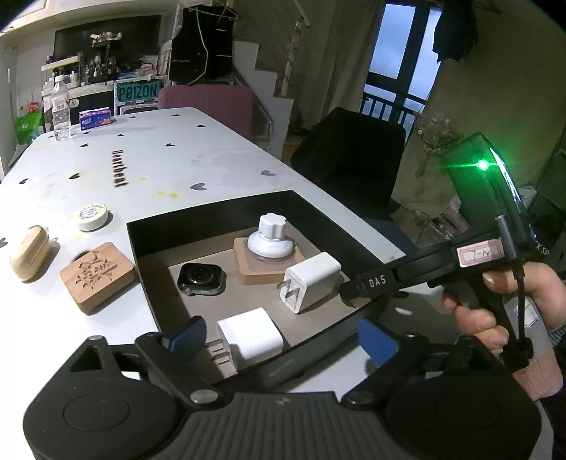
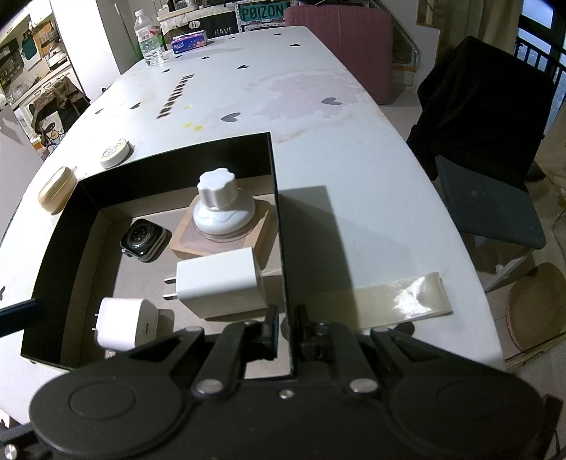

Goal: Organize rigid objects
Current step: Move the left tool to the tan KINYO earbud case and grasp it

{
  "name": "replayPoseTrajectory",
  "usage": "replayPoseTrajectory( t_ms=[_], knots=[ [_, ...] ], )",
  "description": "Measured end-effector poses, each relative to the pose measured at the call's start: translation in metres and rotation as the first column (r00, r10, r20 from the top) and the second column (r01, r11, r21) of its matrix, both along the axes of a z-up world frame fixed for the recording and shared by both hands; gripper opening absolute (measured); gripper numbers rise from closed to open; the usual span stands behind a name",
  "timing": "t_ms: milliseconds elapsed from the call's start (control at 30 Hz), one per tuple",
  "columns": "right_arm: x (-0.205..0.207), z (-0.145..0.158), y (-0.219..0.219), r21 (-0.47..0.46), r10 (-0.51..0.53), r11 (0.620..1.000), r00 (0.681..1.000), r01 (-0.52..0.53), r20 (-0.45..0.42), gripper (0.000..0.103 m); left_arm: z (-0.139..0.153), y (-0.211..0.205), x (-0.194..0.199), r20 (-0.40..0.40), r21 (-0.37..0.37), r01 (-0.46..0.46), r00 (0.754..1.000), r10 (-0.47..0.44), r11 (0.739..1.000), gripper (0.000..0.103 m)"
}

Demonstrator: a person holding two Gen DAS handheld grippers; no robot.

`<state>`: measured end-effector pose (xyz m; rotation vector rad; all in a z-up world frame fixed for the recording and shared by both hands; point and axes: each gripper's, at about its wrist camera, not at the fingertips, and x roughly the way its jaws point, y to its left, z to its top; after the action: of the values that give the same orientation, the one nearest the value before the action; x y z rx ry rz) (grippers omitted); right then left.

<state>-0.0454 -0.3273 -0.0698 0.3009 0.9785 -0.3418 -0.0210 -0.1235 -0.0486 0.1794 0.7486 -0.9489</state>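
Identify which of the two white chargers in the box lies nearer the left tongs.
The smaller, rounded white charger, lying right between the open left tongs at the box's near wall. The larger charger lies deeper in the box.

The left claw (image 1: 281,339) is gaping over the box's near wall (image 1: 318,341); a small charger (image 1: 251,338) is sitting between its fingers, a larger charger (image 1: 313,279) blocking ahead.

At the far end of the white table (image 2: 318,148) a clear water bottle (image 2: 148,37) stands upright, with a small purple tissue pack (image 2: 191,41) just beside it. A black chair (image 2: 488,148) sits along the table's right side, and a pink one (image 2: 339,32) beyond its far edge.
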Motion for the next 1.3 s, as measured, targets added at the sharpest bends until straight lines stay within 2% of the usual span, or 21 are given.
replayPoseTrajectory(
  t_ms=[133,467,733,900,1067,1167,1300],
  knots=[
    [0.000,0.000,0.000,-0.001,0.000,1.000,1.000,0.000,-0.001,0.010,0.002,0.002,-0.001,0.004,-0.006,-0.002,1.000,0.002,1.000,0.100],
    [0.000,0.000,0.000,-0.002,0.000,1.000,1.000,0.000,-0.001,0.010,0.007,0.010,-0.001,0.012,-0.031,-0.020,1.000,0.020,0.999,0.103],
    [0.000,0.000,0.001,-0.004,0.001,1.000,1.000,-0.001,-0.002,0.010,0.024,0.029,0.014,0.097,-0.079,-0.137,0.985,0.145,0.987,0.103],
    [0.000,0.000,0.001,-0.008,0.003,1.000,1.000,-0.003,-0.004,0.010,0.054,0.042,0.040,0.188,-0.132,-0.250,0.944,0.272,0.959,0.103],
    [0.000,0.000,0.002,-0.007,0.002,1.000,1.000,-0.002,-0.004,0.010,0.097,0.044,0.069,0.316,-0.198,-0.315,0.876,0.365,0.928,0.103],
    [0.000,0.000,0.002,-0.007,0.003,1.000,1.000,-0.003,-0.004,0.010,0.110,0.040,0.092,0.360,-0.195,-0.385,0.827,0.431,0.902,0.103],
    [0.000,0.000,0.002,-0.004,0.002,1.000,1.000,-0.002,-0.002,0.010,0.103,0.033,0.127,0.401,-0.154,-0.409,0.806,0.436,0.899,0.103]
  ],
)
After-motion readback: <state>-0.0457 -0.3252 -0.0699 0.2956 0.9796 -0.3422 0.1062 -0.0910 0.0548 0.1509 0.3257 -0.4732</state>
